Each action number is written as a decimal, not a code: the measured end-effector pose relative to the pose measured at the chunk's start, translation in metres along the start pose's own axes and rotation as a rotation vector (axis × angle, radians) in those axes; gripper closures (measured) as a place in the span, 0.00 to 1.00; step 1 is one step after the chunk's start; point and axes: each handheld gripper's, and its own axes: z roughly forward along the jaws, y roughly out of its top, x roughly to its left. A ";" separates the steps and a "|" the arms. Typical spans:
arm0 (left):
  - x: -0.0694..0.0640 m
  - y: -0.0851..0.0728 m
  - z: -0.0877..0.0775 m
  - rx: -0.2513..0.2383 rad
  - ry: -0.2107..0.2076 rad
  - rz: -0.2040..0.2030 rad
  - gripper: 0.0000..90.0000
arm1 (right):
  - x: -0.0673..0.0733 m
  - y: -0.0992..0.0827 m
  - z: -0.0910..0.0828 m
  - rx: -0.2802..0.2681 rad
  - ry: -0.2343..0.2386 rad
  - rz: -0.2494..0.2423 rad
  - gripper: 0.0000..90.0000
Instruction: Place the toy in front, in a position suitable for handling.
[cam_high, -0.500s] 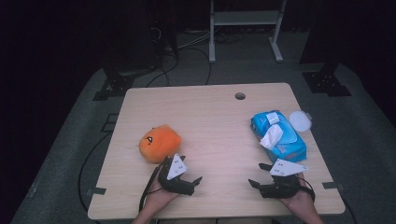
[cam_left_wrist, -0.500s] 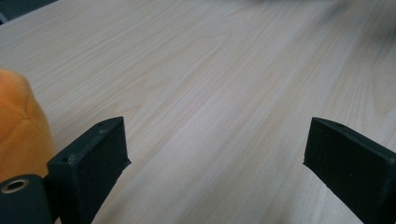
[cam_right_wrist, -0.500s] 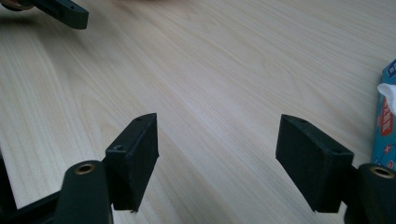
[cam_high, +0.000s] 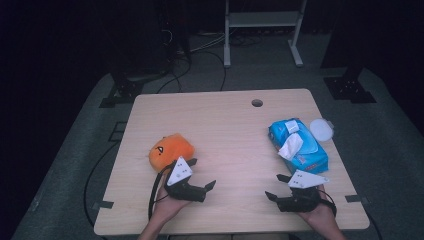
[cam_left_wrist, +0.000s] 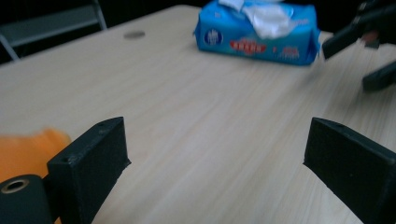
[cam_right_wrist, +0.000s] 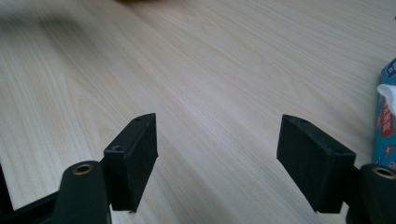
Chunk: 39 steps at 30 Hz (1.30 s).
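Note:
An orange plush toy (cam_high: 171, 151) lies on the left of the wooden table (cam_high: 220, 125). Just in front of it my left gripper (cam_high: 202, 173) is held low in a hand, open, its jaws aimed toward the table's right side. The left gripper view has the left gripper (cam_left_wrist: 219, 154) empty, the plush (cam_left_wrist: 28, 149) at the left edge and a blue wipes pack (cam_left_wrist: 254, 35) beyond. That wipes pack (cam_high: 298, 145), with a white tissue sticking out, lies at the right. My right gripper (cam_high: 274, 186) sits in front of it, open and pointing left. Bare wood shows between the right gripper (cam_right_wrist: 217, 158) jaws.
A white round lid (cam_high: 321, 129) lies beside the pack near the right edge. A small hole (cam_high: 257, 103) is in the table's far side. The pack's end (cam_right_wrist: 386, 116) shows at the right of the right gripper view. Dark floor, cables and stands surround the table.

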 end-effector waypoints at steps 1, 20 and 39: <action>0.003 0.010 -0.005 -0.021 0.001 0.007 0.06 | 0.000 0.000 0.000 0.002 -0.002 0.000 0.31; 0.066 0.047 -0.055 -0.059 0.130 -0.010 0.02 | -0.002 -0.002 -0.003 -0.003 -0.013 0.013 0.30; 0.111 -0.005 -0.056 0.043 0.232 -0.120 0.02 | 0.002 -0.001 0.000 0.002 0.009 -0.009 0.30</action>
